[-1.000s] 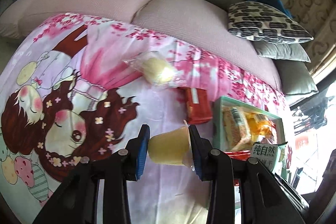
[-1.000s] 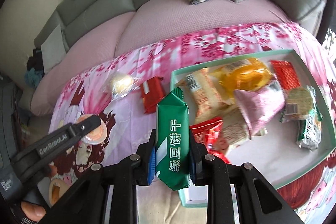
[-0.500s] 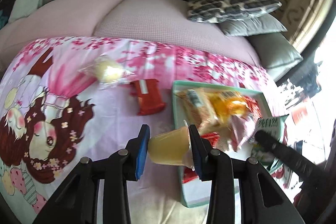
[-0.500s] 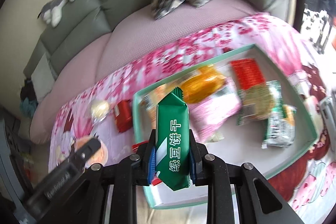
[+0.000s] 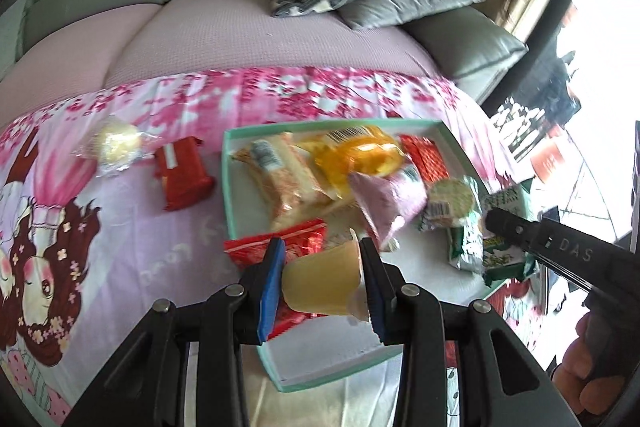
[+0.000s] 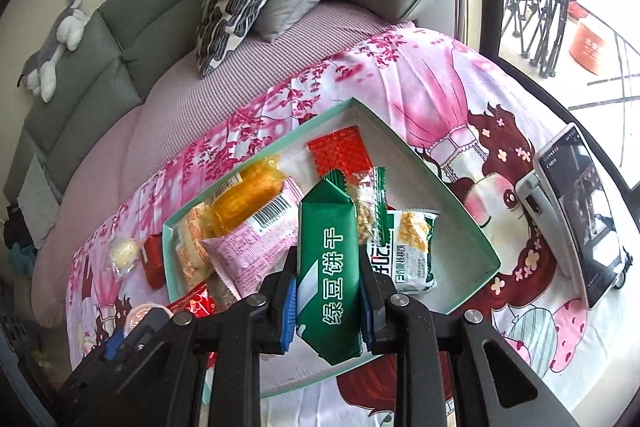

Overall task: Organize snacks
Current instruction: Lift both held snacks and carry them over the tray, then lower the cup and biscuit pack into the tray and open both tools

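The sofa (image 5: 248, 39) took up most of what I saw, its seat spread with a pink cartoon sheet (image 5: 132, 227) that served as my sorting ground. I judged the sheet was there to keep the snacks off the upholstery and in plain sight.

On the sheet sat the mint-green tray (image 6: 448, 183), the place I meant everything to end up. It already held a jumble: an orange-filled packet (image 6: 248, 199), a pink pouch (image 6: 248, 247), a red wrapper (image 6: 340, 155) and a green-and-white packet (image 6: 408, 247), lying loosely over one another, not in rows. A phone on a stand (image 6: 576, 211) stood on the sheet beside the tray's right side, well clear of the snacks.

Two pieces lay outside the tray to its left: a small red packet (image 5: 182, 173) and a pale round bun in clear wrap (image 5: 114, 147), just beside each other. I took these to be what remained to collect.

My right tongs (image 6: 328, 299) were clamped on a green biscuit bar (image 6: 326, 263), gripped low across its width so the bar stood upright over the tray's near half. My left tongs (image 5: 320, 287) were squeezed on a yellow jelly cup (image 5: 320, 285), held sideways by base and lid over the tray's near left corner, above a red foil packet (image 5: 280, 247). Both loads hung over the tray, so my guess was that setting them down came next.
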The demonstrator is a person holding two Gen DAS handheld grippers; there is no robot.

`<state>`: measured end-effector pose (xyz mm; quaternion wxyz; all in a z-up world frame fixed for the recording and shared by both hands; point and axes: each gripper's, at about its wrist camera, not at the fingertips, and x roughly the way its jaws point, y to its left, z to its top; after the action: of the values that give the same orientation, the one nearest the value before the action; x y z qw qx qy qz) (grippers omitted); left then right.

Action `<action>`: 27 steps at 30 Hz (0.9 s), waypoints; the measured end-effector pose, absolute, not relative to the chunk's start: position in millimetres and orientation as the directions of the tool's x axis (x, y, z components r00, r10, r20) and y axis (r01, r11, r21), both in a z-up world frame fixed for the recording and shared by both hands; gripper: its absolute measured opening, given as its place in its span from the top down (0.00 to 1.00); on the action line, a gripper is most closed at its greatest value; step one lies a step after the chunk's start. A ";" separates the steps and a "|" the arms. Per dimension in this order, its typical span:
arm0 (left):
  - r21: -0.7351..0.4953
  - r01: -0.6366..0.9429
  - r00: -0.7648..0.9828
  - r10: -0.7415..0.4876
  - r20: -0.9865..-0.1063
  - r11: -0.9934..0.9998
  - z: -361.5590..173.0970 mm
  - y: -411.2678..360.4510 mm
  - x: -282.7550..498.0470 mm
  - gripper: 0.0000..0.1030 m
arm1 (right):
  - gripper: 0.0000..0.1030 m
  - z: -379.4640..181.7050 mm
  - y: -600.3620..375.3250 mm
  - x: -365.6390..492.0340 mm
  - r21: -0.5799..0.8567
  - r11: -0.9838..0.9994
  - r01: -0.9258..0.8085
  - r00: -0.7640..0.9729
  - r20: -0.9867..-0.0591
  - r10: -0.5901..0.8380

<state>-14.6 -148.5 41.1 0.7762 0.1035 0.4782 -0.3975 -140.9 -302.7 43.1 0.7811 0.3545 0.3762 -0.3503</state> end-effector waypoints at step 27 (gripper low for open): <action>-0.180 0.759 0.207 -0.493 -0.845 0.626 25.2 -167.6 -27.6 0.54 | 0.74 19.0 -291.4 -117.0 0.204 0.582 0.787 0.394 -0.892 -0.220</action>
<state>-27.6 -167.6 25.2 0.7643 0.1385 0.4785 -0.4096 -117.0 -291.4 19.0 0.7712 0.3200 0.4430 -0.3265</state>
